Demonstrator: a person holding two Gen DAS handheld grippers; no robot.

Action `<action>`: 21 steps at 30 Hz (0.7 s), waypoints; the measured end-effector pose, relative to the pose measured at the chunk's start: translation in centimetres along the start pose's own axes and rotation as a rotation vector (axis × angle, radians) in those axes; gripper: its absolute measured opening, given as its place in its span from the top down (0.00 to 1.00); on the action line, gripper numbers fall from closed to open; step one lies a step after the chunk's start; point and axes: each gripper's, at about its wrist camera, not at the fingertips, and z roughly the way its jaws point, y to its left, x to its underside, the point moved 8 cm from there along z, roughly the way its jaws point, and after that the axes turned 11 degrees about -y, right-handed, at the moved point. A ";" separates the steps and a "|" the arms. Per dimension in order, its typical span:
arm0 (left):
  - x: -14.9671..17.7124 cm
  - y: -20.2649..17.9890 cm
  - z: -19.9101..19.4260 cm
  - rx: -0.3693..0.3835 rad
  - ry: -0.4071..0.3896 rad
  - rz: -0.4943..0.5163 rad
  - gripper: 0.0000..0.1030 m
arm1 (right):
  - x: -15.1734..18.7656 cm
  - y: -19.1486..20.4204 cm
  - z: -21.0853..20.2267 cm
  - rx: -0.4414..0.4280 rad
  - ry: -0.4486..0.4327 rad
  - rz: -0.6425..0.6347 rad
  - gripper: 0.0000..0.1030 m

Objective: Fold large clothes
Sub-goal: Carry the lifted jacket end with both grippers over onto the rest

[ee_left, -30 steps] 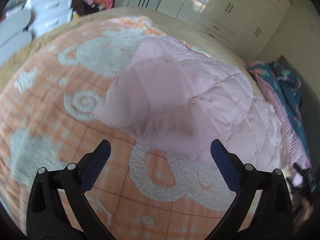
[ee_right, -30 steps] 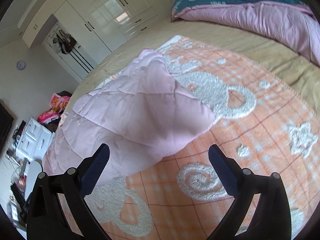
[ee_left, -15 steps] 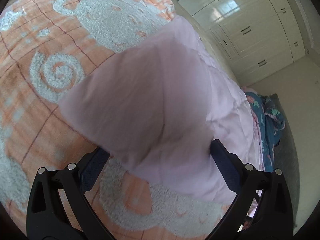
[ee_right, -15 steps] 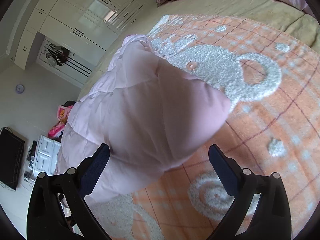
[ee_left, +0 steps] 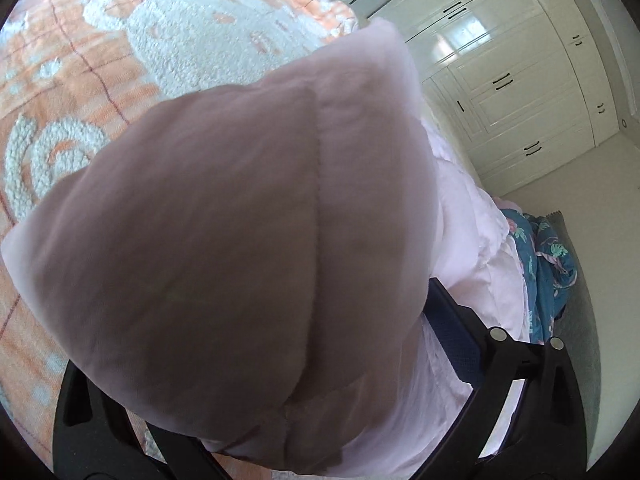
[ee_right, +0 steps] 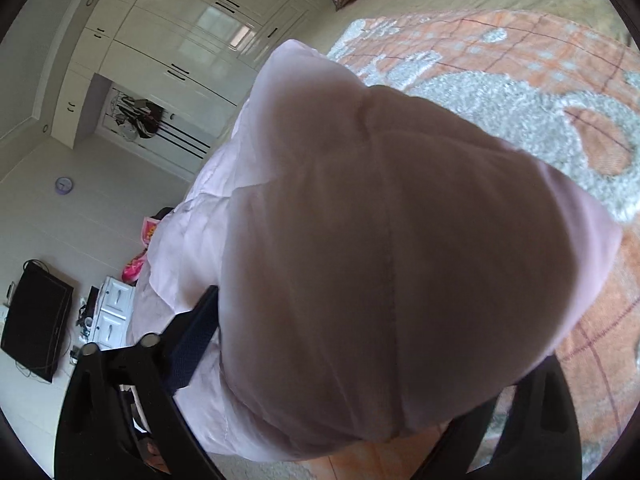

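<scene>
A pale pink quilted garment [ee_left: 248, 240] lies on an orange blanket with white bear shapes [ee_left: 192, 36] on the bed. In the left wrist view a padded corner of it fills the space between the jaws of my left gripper [ee_left: 316, 304]. Its right finger [ee_left: 456, 336] stands wide beside the fabric; the left finger is hidden under it. In the right wrist view another corner of the garment [ee_right: 400, 248] sits inside my right gripper [ee_right: 352, 320]. Those jaws are closing around the fabric, the left finger [ee_right: 192, 344] at its edge and the right finger hidden.
White wardrobes [ee_left: 520, 80] line the far wall. Blue floral bedding [ee_left: 548, 264] hangs off the bed's side. A dark screen [ee_right: 36, 320] and a white drawer unit [ee_right: 112, 312] stand on the floor beyond the bed. The blanket [ee_right: 520, 80] stretches away to the right.
Both grippers have come forward and down onto the garment's corners, which now fill both views and lie between the jaws. The right gripper's left finger has shifted inward.
</scene>
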 end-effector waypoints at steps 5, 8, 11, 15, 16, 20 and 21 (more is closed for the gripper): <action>-0.5 -1.7 -0.6 0.016 -0.039 0.073 0.45 | -0.6 2.1 -0.5 -0.042 -0.030 -0.108 0.58; -0.9 -2.6 -1.1 0.018 -0.057 0.118 0.56 | -0.6 4.1 -1.1 0.013 -0.061 -0.295 0.64; -1.5 -3.7 -1.5 0.009 -0.076 0.185 0.65 | -0.6 5.6 -1.6 0.025 -0.075 -0.388 0.68; -2.1 -6.0 -3.0 0.005 -0.130 0.285 0.70 | -0.6 7.7 -2.7 0.039 -0.090 -0.488 0.70; -2.3 -6.3 -3.4 0.010 -0.140 0.297 0.71 | -0.8 8.2 -3.0 0.038 -0.099 -0.519 0.71; -2.8 -7.8 -5.5 0.017 -0.160 0.373 0.72 | -0.5 11.5 -5.8 0.012 -0.147 -0.632 0.72; -2.8 -7.9 -5.7 0.018 -0.156 0.378 0.72 | -0.4 11.8 -6.4 0.008 -0.153 -0.649 0.72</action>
